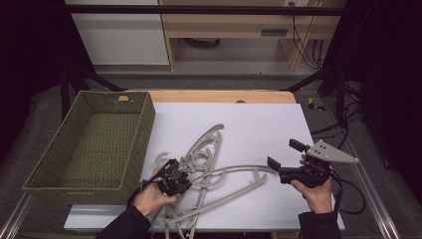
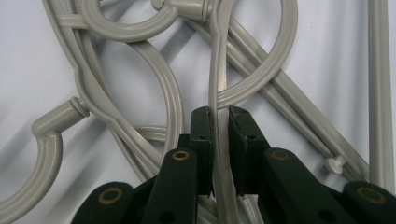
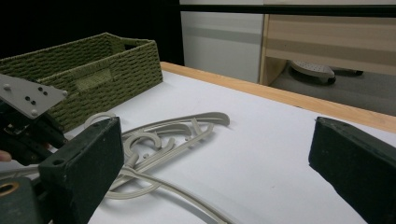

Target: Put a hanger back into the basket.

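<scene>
A: Grey plastic hangers [image 1: 209, 164] lie in a tangled heap at the desk's [image 1: 259, 119] near edge, about six o'clock from its middle. How do they handle?

B: Light and stiff, I judge, with smooth, slippery rods. Hooks and arms interlock, so lifting one likely drags the rest.

A: Where is the hold?

B: The left gripper [image 1: 174, 178] sits at the heap's nine o'clock side. In the left gripper view its fingers [image 2: 201, 135] are closed on one thin rod [image 2: 218, 84], pads pressing both sides. A straight stretch like that seems the best place; a curve would slide out.

A: And the right gripper [image 1: 283, 159]?

B: At three o'clock of the heap, its fingers [image 3: 84, 163] stand wide apart with nothing between them, near one hanger's tip.

A: Anything around?

B: A green woven basket [image 1: 142, 134] stands at nine o'clock, just beside the heap. Its near wall is the obstacle: a hanger must rise over the rim, and dangling neighbours could catch on it.
</scene>
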Available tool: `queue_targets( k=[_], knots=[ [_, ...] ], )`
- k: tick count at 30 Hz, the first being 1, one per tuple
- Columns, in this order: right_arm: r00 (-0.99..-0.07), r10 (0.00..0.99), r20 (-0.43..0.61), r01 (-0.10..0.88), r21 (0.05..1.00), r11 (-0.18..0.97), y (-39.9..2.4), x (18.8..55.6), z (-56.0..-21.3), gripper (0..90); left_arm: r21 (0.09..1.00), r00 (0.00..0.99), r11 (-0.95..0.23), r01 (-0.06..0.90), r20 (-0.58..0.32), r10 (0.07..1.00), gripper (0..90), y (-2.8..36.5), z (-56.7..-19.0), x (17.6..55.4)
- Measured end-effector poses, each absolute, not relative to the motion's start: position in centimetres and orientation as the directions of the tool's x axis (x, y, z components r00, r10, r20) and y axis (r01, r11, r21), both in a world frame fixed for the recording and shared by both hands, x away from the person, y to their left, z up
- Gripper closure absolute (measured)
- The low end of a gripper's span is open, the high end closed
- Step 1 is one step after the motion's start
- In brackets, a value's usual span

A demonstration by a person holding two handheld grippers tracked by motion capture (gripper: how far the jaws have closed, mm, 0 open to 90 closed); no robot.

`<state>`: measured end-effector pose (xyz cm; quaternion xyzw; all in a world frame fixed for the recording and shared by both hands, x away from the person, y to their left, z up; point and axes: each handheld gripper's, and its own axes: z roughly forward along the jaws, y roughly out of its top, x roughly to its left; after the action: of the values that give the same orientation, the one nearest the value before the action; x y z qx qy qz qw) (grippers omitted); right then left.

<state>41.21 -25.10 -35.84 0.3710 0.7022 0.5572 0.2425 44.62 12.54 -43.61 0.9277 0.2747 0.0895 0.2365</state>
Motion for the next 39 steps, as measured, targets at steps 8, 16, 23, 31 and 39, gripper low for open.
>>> queue_targets(
  k=[8,16,23,31,39],
  knots=[
    [-0.611,0.788,0.074,0.248,0.964,0.101,-25.1,41.2,-35.8,3.6,0.460,0.830,-0.751,0.474,0.052,0.556,80.5,12.2,-44.2,44.7],
    [-0.609,0.790,0.072,0.250,0.963,0.104,-25.1,41.2,-35.8,3.6,0.453,0.828,-0.756,0.473,0.065,0.557,81.7,12.3,-43.8,44.5],
    [-0.606,0.791,0.078,0.252,0.963,0.099,-25.3,41.2,-35.8,3.6,0.544,0.812,-0.695,0.470,0.042,0.582,81.8,13.0,-42.1,43.9],
    [-0.600,0.797,0.077,0.241,0.966,0.088,-25.8,40.9,-35.5,3.6,0.638,0.776,-0.628,0.446,0.075,0.626,81.9,14.9,-38.4,43.1],
    [-0.596,0.799,0.079,0.234,0.969,0.078,-26.1,40.7,-35.3,3.6,0.706,0.729,-0.567,0.424,0.105,0.677,81.9,17.5,-35.4,42.5]
  ],
)
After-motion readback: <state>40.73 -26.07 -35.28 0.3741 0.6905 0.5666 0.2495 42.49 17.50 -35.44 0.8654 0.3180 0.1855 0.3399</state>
